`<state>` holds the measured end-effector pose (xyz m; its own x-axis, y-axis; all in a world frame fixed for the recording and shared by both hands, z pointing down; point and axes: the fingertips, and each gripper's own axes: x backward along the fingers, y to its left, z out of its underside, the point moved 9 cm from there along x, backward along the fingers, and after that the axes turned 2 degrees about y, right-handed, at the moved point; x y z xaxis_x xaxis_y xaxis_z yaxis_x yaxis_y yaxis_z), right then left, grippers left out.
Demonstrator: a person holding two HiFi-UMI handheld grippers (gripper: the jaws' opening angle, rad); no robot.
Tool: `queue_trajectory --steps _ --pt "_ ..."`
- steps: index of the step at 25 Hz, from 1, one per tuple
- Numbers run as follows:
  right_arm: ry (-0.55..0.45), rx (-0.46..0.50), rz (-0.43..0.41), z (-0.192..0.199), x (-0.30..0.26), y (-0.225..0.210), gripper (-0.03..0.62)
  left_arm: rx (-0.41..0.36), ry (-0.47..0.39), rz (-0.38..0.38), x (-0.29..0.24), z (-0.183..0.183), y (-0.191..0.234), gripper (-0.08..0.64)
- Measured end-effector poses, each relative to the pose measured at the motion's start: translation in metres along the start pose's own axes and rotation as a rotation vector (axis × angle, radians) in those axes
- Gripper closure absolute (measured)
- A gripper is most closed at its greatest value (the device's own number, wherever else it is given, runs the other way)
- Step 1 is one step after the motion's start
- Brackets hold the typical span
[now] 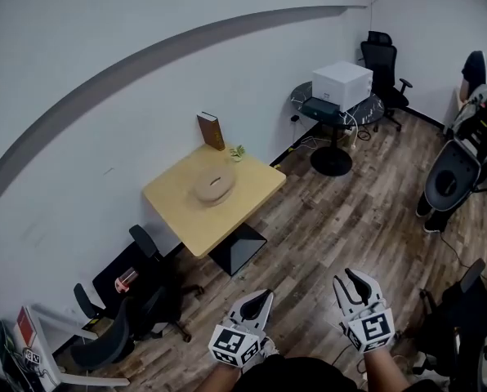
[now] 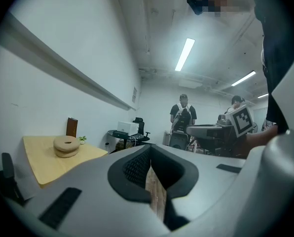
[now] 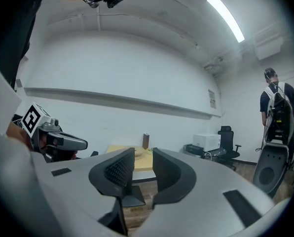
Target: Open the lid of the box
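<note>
Step in hand: approach, with the lid untouched. The box (image 1: 215,184) lies flat, lid up, on the table (image 1: 256,188), well apart from me. Its long axis appears to run lower-left to upper-right in the head view. Left gripper (image 1: 261,300): jaws together, empty. Right gripper (image 1: 351,279): jaws slightly apart, empty. Next: bring both 2 grippers to the table.

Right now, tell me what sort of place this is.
Probably an office or lab workroom. There are swivel office chairs, a white printer-like machine, and a square wooden table set against a plain white wall, all on wood-plank flooring.
</note>
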<state>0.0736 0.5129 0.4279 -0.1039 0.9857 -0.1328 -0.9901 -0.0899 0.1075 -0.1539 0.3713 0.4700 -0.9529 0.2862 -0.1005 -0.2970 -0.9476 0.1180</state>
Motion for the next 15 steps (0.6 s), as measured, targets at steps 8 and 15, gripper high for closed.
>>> queue_trajectory --steps 8,15 --pt "0.031 0.039 -0.026 -0.020 -0.081 0.021 0.408 -0.003 -0.017 0.000 -0.020 -0.017 0.075 0.541" --pt "0.037 0.073 -0.037 -0.029 -0.129 0.038 0.380 0.004 -0.027 0.014 -0.026 -0.026 0.126 0.541"
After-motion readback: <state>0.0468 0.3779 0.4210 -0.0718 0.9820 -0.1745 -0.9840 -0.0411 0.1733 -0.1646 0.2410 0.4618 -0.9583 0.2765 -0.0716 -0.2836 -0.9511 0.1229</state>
